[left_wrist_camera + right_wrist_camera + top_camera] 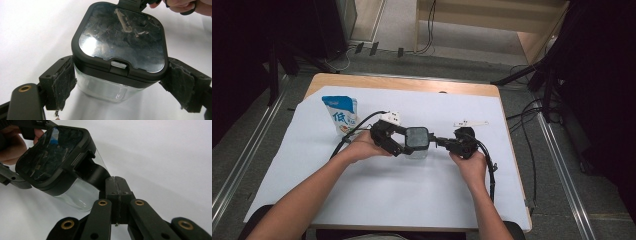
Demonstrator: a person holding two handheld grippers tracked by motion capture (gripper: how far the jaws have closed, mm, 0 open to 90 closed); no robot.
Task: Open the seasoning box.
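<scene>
A clear container with a black lid (417,140) stands mid-table on the white sheet. My left gripper (408,142) comes from the left, its two foam pads (62,82) pressed against the clear body (105,88) just under the lid (122,37). From the right, my right gripper (436,142) meets the lid's edge. Its jaws are pressed together around (116,185) on a black flap (96,172) that hangs from the lid (50,155). The container looks tilted in the right gripper view.
A blue-and-white pouch (340,115) stands upright at the back left of the white sheet (387,190). Two small white tags (391,118) (470,123) lie behind the grippers. Cables trail from both grippers. The wooden table edge (402,82) runs along the back.
</scene>
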